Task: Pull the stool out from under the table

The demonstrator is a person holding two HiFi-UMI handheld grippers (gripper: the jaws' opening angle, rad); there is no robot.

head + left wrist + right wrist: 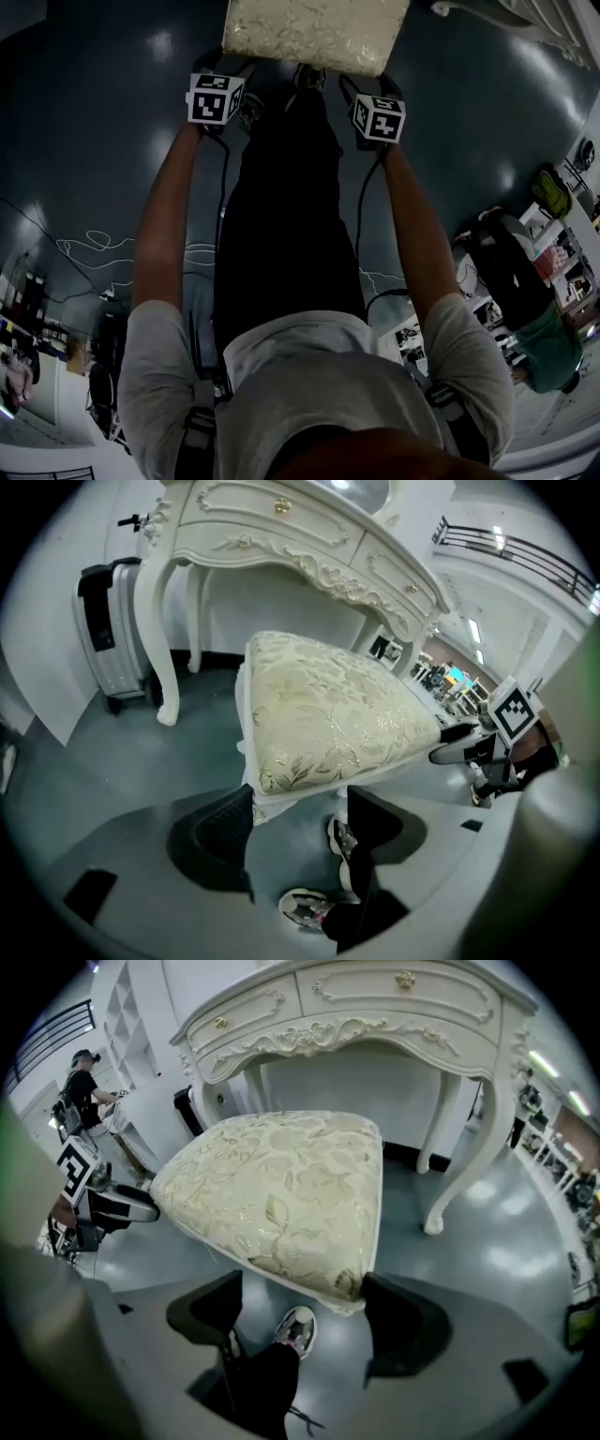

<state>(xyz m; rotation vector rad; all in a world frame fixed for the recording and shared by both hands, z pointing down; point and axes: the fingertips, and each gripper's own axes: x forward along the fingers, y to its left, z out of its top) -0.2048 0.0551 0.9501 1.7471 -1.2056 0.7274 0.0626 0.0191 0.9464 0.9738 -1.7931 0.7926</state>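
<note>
**A:** Where is the square stool with the cream, gold leaf-patterned cushion (317, 33) found?

**B:** It is stood on the dark glossy floor (84, 112), directly in front of the white carved table with gilt drawer knobs (375, 1007). Its far edge is seen close to the table's front. Whether any of it is tucked beneath the top cannot be told.

**A:** How is the left gripper (300, 801) set?

**B:** Its black jaws are spread wide, and the cushion's near left corner is taken in between them. The cushion's hanging edge is seen just against the left-hand jaw, but no firm clamp is shown.

**A:** And the right gripper (302, 1286)?

**B:** Its jaws are likewise held wide apart. The near right corner of the cushion is placed between them, close against the right-hand jaw and clear of the other.

**A:** What is seen around that?

**B:** Light sneakers (295, 1327) and dark trousers are seen below the jaws, just short of the stool. A silver hard-shell suitcase (112, 635) is stood beside a curved table leg (157, 649). White cables (94, 248) are strewn over the floor on the left. A second person (525, 300) is seen well apart on the right.
</note>
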